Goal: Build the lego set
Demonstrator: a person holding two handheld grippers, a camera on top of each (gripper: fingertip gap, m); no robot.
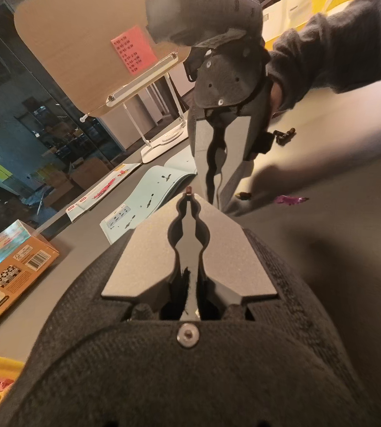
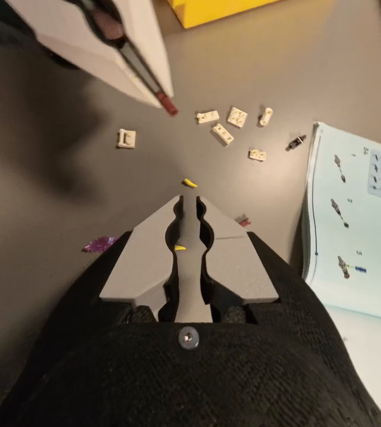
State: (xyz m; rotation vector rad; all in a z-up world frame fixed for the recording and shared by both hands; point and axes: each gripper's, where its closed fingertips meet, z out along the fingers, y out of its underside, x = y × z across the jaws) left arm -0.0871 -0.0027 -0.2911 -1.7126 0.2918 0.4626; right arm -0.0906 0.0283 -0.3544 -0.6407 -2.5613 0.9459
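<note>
Left tongs (image 1: pixel 188 200) fill the left wrist view, pinched on a small dark-red peg (image 1: pixel 188 190) that sticks out past the tips. We judge it light, stiff and slippery; the tip pinch on its shaft looks right. Beyond lie an open instruction booklet (image 1: pixel 138 203), an orange box (image 1: pixel 11 272) and a purple foil scrap (image 1: pixel 289 199) on the grey worktop (image 1: pixel 323 231).

Right tongs (image 2: pixel 189 196) fill the right wrist view, slightly parted, nothing between the tips. A yellow claw piece (image 2: pixel 190 183) lies just ahead on the worktop; a second yellow bit (image 2: pixel 179 248) shows through the gap. Farther off are 6 white bricks (image 2: pixel 237 117) and a black piece (image 2: pixel 296 142). Top left, the left tongs show again, gripping the peg.
</note>
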